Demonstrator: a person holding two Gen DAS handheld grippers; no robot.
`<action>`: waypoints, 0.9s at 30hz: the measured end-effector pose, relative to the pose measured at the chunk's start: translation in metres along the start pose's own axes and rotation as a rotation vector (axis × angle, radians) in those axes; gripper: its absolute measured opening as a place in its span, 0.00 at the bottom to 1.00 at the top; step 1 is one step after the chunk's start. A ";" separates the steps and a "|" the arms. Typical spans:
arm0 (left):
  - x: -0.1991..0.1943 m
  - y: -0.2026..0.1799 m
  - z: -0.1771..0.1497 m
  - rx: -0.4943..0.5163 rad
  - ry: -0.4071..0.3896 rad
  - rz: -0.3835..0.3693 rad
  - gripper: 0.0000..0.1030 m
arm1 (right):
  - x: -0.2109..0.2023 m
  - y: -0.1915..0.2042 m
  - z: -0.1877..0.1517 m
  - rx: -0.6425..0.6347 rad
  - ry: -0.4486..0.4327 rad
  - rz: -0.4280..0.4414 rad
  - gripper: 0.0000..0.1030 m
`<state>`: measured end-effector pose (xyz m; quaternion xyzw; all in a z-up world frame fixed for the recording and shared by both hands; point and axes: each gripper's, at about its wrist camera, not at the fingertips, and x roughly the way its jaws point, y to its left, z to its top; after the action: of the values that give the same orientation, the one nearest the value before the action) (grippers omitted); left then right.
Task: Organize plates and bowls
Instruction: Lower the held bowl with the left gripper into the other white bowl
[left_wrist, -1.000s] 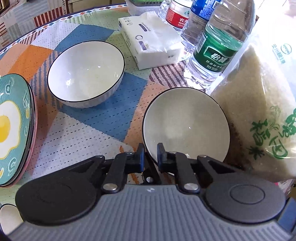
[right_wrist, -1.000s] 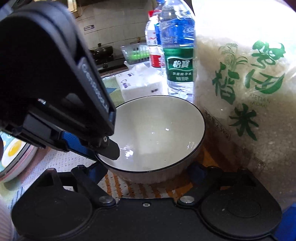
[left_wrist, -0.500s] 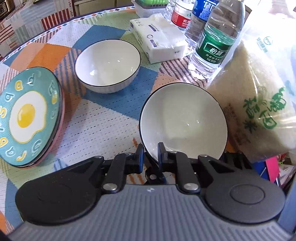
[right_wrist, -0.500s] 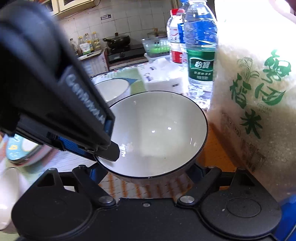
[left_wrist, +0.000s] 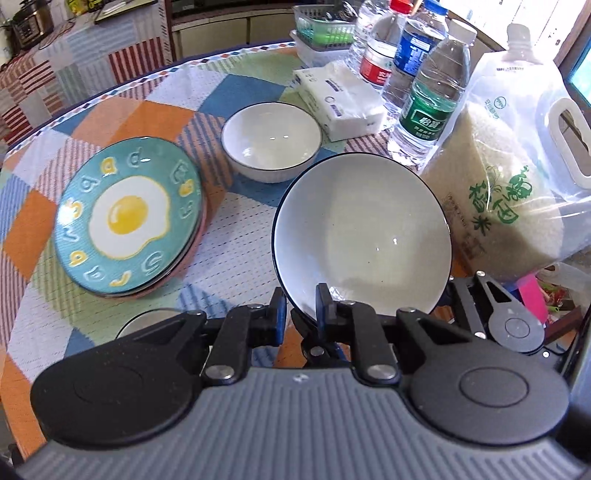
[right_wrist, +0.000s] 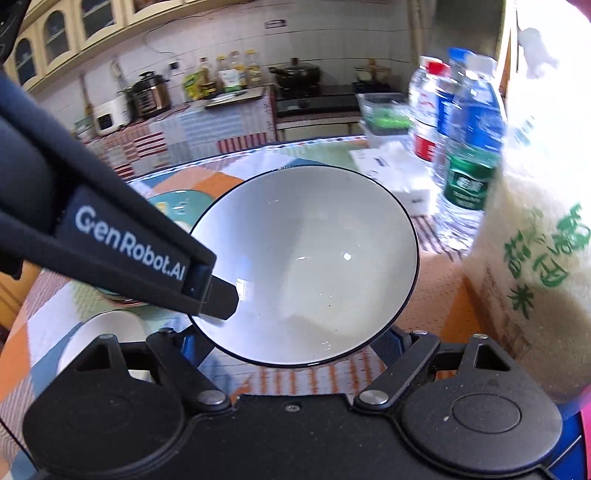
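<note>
My left gripper (left_wrist: 300, 303) is shut on the near rim of a white bowl with a dark rim (left_wrist: 362, 236) and holds it lifted and tilted above the table. The same bowl (right_wrist: 306, 266) fills the right wrist view, where the left gripper's finger (right_wrist: 218, 295) pinches its left rim. My right gripper (right_wrist: 295, 345) is open, its fingers spread on either side under the bowl. A second white bowl (left_wrist: 271, 140) stands on the table beyond. A stack of egg-pattern teal plates (left_wrist: 127, 216) lies at the left.
A big rice bag (left_wrist: 506, 177) stands close on the right. Water bottles (left_wrist: 428, 110) and a tissue pack (left_wrist: 340, 99) are behind. Another white dish (right_wrist: 99, 339) lies near the front left. The round table's edge (left_wrist: 110, 92) curves at the back.
The left gripper has raised the held bowl higher off the table and tilted it. The right gripper has followed upward beneath it, staying open.
</note>
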<state>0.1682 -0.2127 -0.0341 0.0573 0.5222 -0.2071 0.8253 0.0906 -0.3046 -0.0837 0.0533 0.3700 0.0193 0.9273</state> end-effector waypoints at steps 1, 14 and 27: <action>-0.005 0.004 -0.003 -0.008 -0.004 0.004 0.14 | -0.002 0.004 0.001 -0.009 0.002 0.009 0.87; -0.050 0.052 -0.050 -0.100 -0.044 0.071 0.14 | -0.025 0.064 -0.006 -0.163 0.006 0.136 0.86; -0.050 0.109 -0.085 -0.232 -0.001 0.128 0.14 | -0.011 0.123 -0.028 -0.340 0.058 0.247 0.84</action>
<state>0.1220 -0.0729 -0.0410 -0.0054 0.5375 -0.0923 0.8382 0.0635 -0.1805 -0.0824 -0.0597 0.3787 0.1963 0.9025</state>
